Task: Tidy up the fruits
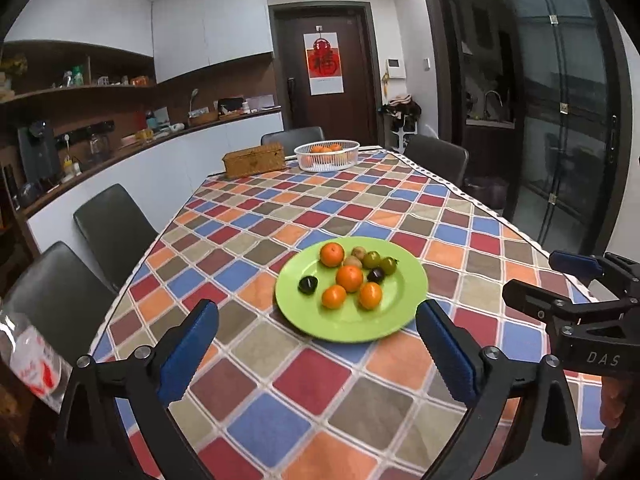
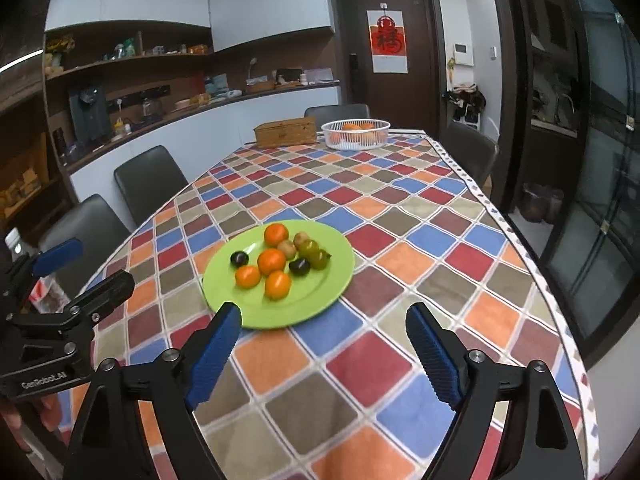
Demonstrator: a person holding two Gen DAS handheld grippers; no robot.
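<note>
A green plate (image 1: 352,322) (image 2: 332,272) sits on the checkered tablecloth and holds several oranges (image 1: 349,278) (image 2: 271,261), two dark plums (image 1: 307,284) (image 2: 239,259), two green fruits (image 1: 372,259) (image 2: 320,258) and two kiwis (image 1: 353,262) (image 2: 287,249). A white basket (image 1: 327,155) (image 2: 355,133) with oranges stands at the table's far end. My left gripper (image 1: 318,320) is open and empty, just short of the plate's near rim. My right gripper (image 2: 324,322) is open and empty, near the plate's right front rim; it also shows in the left wrist view (image 1: 552,276).
A wicker box (image 1: 254,160) (image 2: 286,131) stands left of the basket. Dark chairs (image 1: 110,226) (image 2: 150,182) line the table's left side and far end. A counter with appliances runs along the left wall. The table's right edge (image 2: 520,240) borders a glass door.
</note>
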